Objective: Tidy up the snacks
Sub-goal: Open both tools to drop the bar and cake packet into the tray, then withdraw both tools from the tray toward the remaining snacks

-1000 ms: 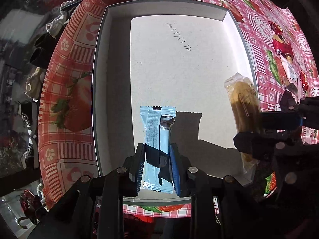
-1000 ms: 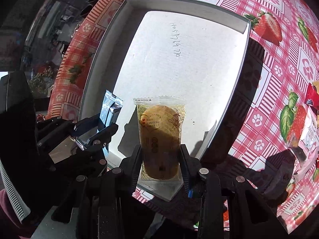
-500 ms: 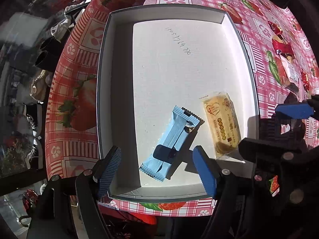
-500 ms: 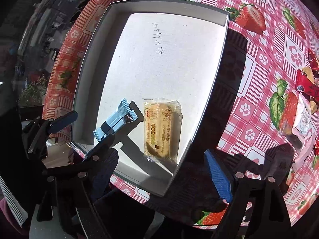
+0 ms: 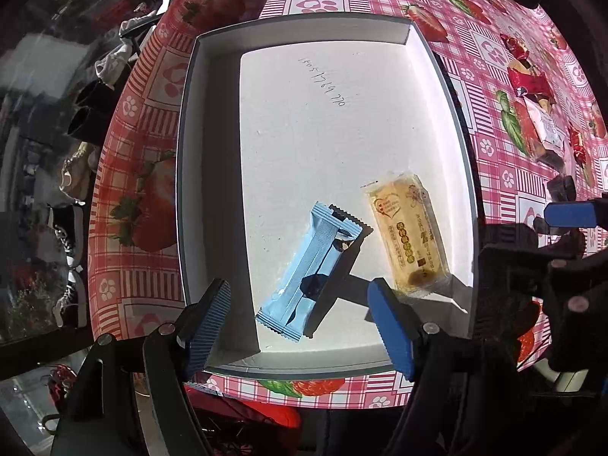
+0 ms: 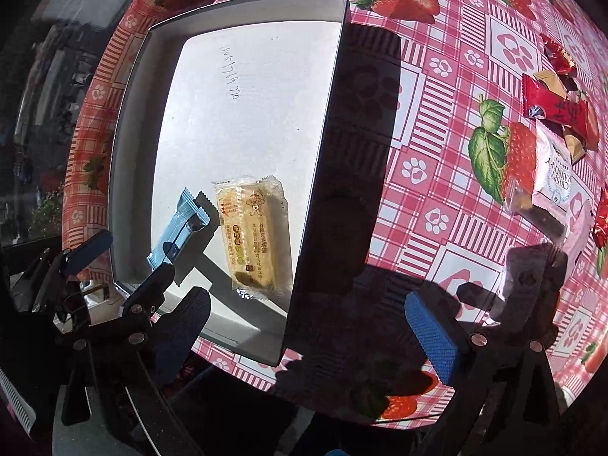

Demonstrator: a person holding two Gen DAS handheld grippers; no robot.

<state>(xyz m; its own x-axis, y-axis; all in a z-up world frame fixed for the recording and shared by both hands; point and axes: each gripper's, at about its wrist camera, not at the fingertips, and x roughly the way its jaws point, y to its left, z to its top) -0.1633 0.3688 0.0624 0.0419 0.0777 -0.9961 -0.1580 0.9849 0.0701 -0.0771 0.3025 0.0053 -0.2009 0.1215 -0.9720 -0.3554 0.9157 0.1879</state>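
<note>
A white shallow box point(image 5: 212, 53) point(image 6: 342, 38) lies on the strawberry tablecloth. A light blue snack bar point(image 5: 309, 269) point(image 6: 176, 233) and a yellow wrapped cake point(image 5: 408, 239) point(image 6: 252, 235) lie side by side near its front edge. My left gripper point(image 5: 300, 326) is open and empty, raised above the blue bar at the box's front. My right gripper point(image 6: 307, 326) is open and empty, raised over the box's front right corner. Each gripper shows at the edge of the other's view.
Several loose snacks lie on the cloth to the right of the box: red wrappers point(image 6: 558, 108) point(image 5: 528, 81) and a white cranberry packet point(image 6: 554, 174) point(image 5: 543, 129). The table's left edge point(image 5: 102, 174) drops to a floor with shoes.
Both grippers opened and let go of their snacks, which now lie in the box. Both grippers have pulled up and back; the right one has shifted to the right.
</note>
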